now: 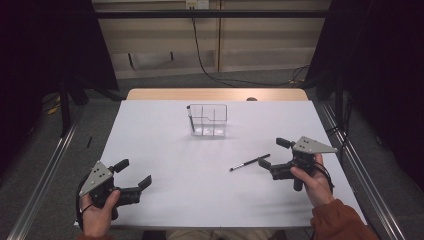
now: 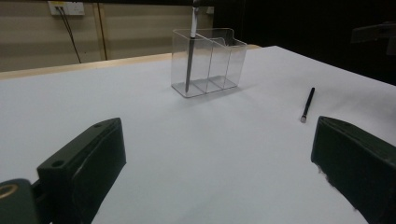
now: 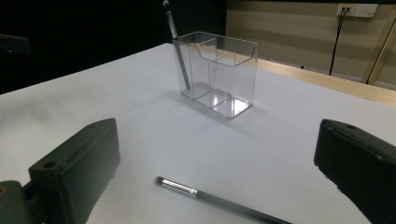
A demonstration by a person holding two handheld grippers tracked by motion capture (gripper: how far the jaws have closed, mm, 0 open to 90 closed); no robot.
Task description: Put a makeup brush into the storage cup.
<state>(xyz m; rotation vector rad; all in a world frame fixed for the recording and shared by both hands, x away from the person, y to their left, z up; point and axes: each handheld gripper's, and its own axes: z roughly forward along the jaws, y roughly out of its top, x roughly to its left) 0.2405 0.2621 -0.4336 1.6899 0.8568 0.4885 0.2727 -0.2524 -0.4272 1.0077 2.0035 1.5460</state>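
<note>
One white table [image 1: 165,190] is seen from the high view, and on it stands one clear plastic organiser [image 1: 207,120], set toward the far side near the middle. The organiser is divided into compartments; three can be counted in the left gripper view. Two slim brushes are counted. One brush [image 1: 190,119] is stood tilted in the organiser's end compartment, at its left end as seen from the high view, with its top end rising above the rim. The other brush [image 1: 249,162] is laid flat on the table, well apart from the organiser, on the right half of the table, just beside the right gripper's jaw tips.

Two grippers are held, one in each hand. The left gripper [image 1: 133,173] is kept at the near left corner of the table, gripped from below by the left hand [image 1: 97,212]; its jaws are spread wide with nothing between them and are pointed toward the middle of the table. The right gripper [image 1: 273,154] is held at the right side of the table by the right hand [image 1: 312,180], whose rust-coloured sleeve [image 1: 342,222] enters from the bottom. Its jaws are likewise spread wide and empty, pointed leftward at the lying brush, which is seen low between them in the right gripper view without being touched.
</note>
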